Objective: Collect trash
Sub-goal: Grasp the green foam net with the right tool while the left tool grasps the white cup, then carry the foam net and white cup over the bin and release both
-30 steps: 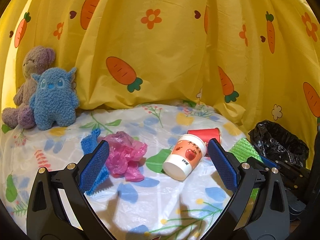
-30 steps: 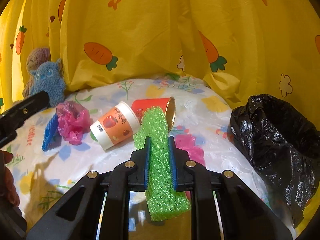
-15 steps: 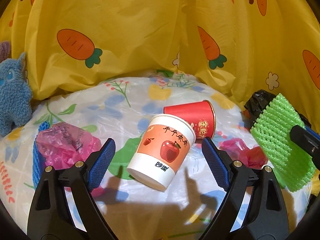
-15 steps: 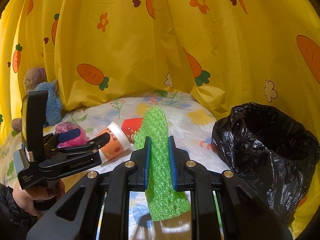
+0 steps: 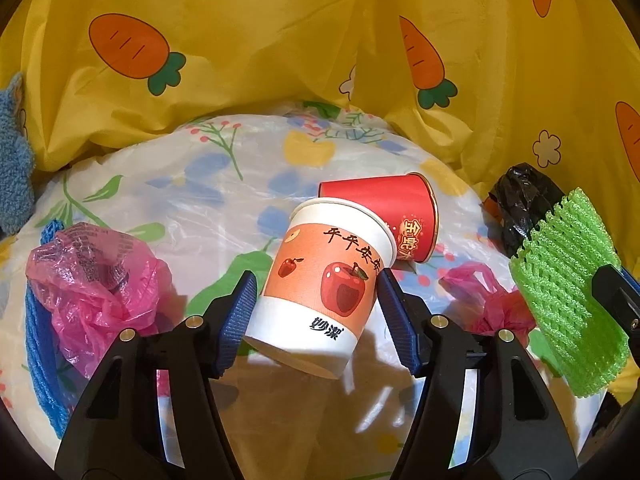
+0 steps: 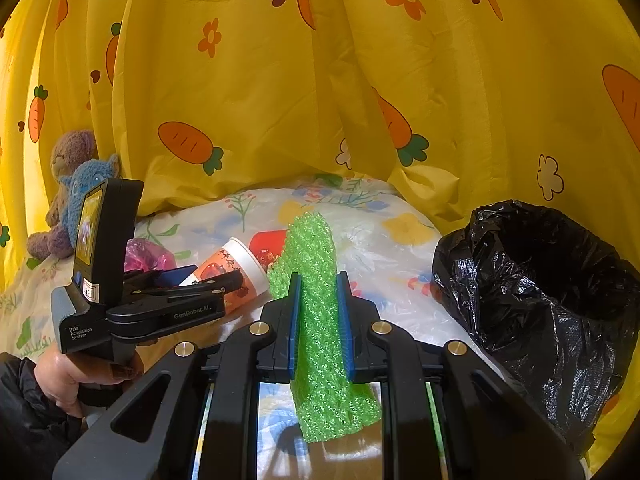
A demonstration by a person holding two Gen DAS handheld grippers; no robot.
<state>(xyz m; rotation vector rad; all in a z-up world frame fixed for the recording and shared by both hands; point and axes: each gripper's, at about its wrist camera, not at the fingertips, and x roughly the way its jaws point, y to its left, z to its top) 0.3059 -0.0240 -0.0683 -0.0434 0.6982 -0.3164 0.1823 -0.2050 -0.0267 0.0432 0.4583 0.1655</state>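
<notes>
A white paper cup with an orange band, red apples and dark lettering is lying tilted on its side on the flower-printed plastic sheet, its open rim leaning against a red paper cup that is also lying on its side just behind it. The left gripper is straddling the white cup near its base, its jaws closing with the cup between them; the blue pads are sitting just beside the cup's walls, and whether they are pressing yet cannot be told. The right gripper is keeping its jaws clamped on a green foam net sleeve, holding it upright beside the open black trash bag. Crumpled pink plastic is lying to the left of the cup.
</notes>
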